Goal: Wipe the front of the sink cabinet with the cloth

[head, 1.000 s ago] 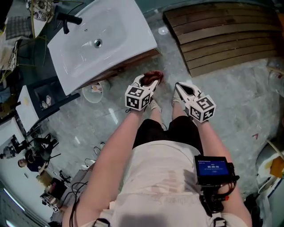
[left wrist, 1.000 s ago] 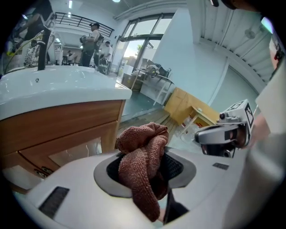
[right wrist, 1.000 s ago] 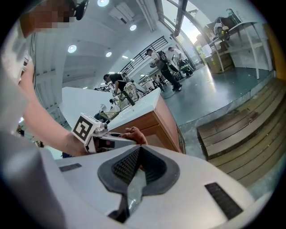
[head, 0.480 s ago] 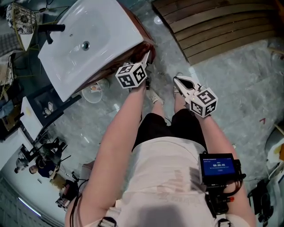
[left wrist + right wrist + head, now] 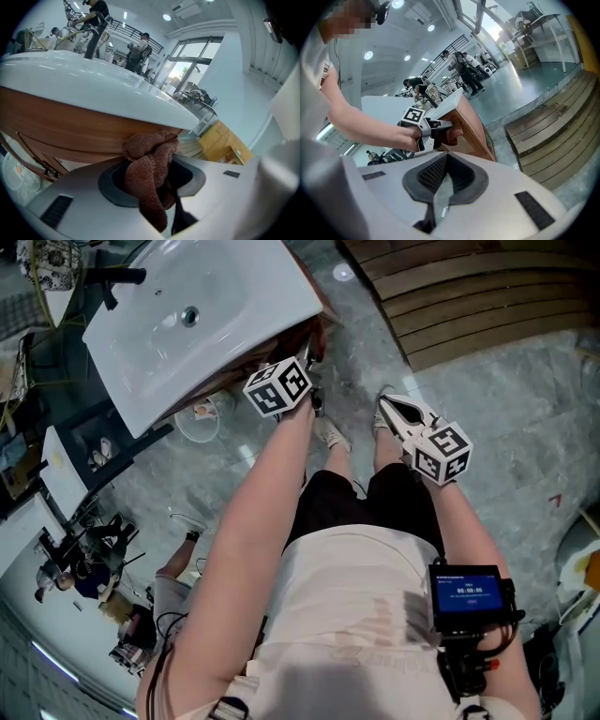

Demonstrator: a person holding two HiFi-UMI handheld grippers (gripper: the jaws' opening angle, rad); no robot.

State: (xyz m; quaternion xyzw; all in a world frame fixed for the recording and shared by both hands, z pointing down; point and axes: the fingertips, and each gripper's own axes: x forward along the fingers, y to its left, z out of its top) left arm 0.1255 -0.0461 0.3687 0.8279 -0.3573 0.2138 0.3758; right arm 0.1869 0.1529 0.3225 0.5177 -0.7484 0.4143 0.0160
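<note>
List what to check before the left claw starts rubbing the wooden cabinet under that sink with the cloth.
1. Cloth clamped in left claw: ok.
2. Cloth meeting the cabinet front: looks ok, near the corner just under the sink.
3. Cloth spread flat for wiping: not ok, it is bunched.
4. Right claw out of the way: ok, shut, empty, held apart.
5. Whole wiping path free: cannot tell.

The cloth (image 5: pixel 143 176), reddish-brown and coarse-knit, is bunched in folds and clamped in the left tongs (image 5: pixel 157 161). Its upper wad presses against the wooden front of the sink cabinet (image 5: pixel 70 129), just below the white basin (image 5: pixel 93 89), near a corner.
</note>
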